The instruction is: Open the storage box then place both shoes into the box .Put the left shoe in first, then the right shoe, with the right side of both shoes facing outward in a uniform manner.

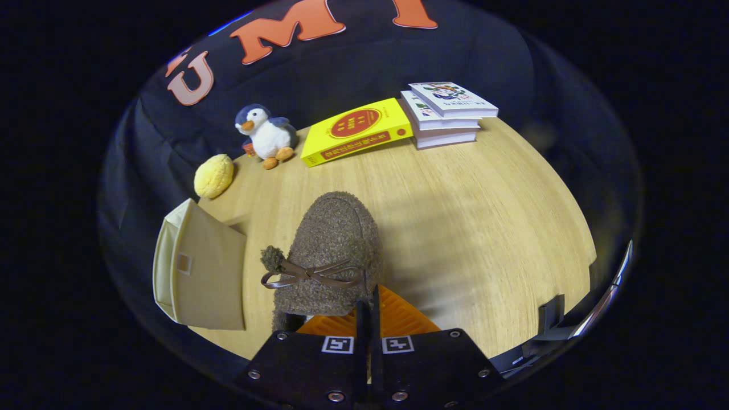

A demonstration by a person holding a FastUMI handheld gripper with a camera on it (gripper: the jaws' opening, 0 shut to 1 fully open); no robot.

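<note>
The jaws (369, 310) are clenched on the shoe's (330, 250) heel edge; its long axis runs straight ahead, toe pointing away. The box (208, 279) sits left.

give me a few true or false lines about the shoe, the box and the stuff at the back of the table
1. The gripper is closed on the heel end of the fuzzy brown shoe. True.
2. The shoe is already inside the beige storage box. False: it is outside, beside the box, over the wooden table.
3. The plush penguin stands between the yellow lemon-like toy and the yellow book. True.
4. The stack of white books lies in the box. False: it sits at the table's far edge, next to the yellow book.
</note>
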